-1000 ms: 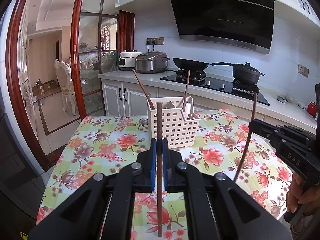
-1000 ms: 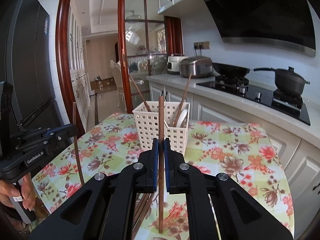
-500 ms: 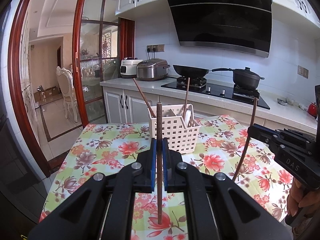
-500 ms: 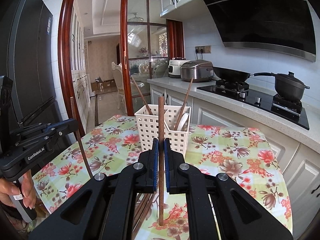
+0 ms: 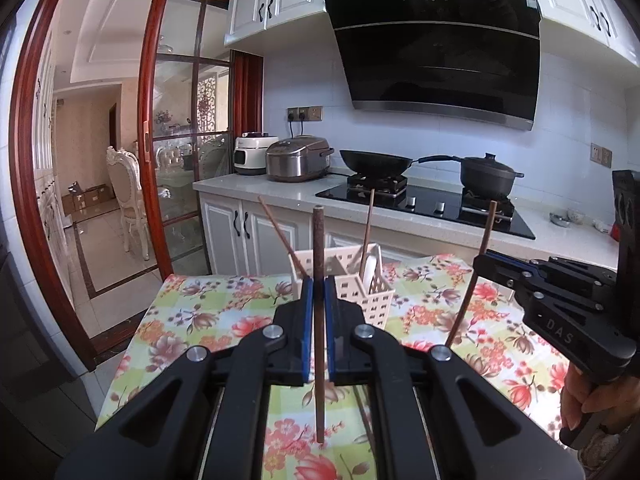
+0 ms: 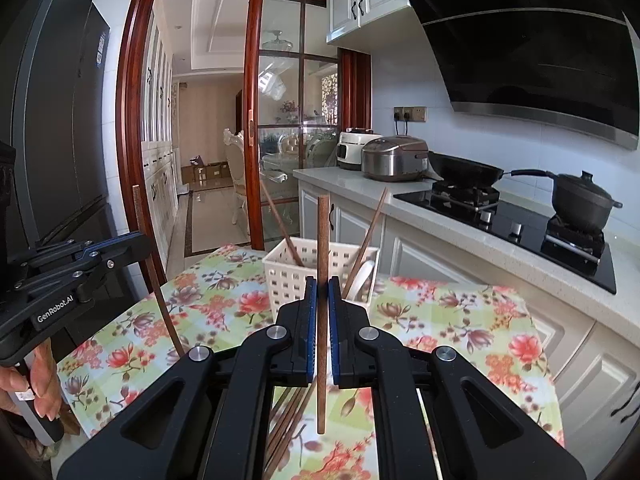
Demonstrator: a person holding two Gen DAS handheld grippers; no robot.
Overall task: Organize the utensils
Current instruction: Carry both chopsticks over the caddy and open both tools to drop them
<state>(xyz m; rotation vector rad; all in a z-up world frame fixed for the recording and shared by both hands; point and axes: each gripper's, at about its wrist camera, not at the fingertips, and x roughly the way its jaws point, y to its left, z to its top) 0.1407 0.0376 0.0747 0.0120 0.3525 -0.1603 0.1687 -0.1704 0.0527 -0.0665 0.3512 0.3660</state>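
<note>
A white perforated utensil basket (image 5: 370, 298) (image 6: 292, 276) stands on the floral table and holds two leaning brown chopsticks and a white spoon (image 5: 374, 270). My left gripper (image 5: 319, 292) is shut on an upright brown chopstick (image 5: 319, 248), held above the table in front of the basket. My right gripper (image 6: 322, 296) is shut on another upright brown chopstick (image 6: 323, 240). Each gripper shows in the other's view, the right one (image 5: 486, 266) to the right, the left one (image 6: 138, 242) to the left. Several loose chopsticks (image 6: 288, 420) lie on the table under my right gripper.
The table has a floral cloth (image 5: 208, 312) (image 6: 460, 320). Behind it runs a white counter with a rice cooker (image 5: 298, 160), a wok (image 5: 376, 162) and a pot (image 5: 486, 178) on a black hob. A glass sliding door (image 5: 180, 152) is at the left.
Both grippers have risen and drawn back from the basket, each still holding its chopstick upright. The basket now looks smaller and lower in both views.
</note>
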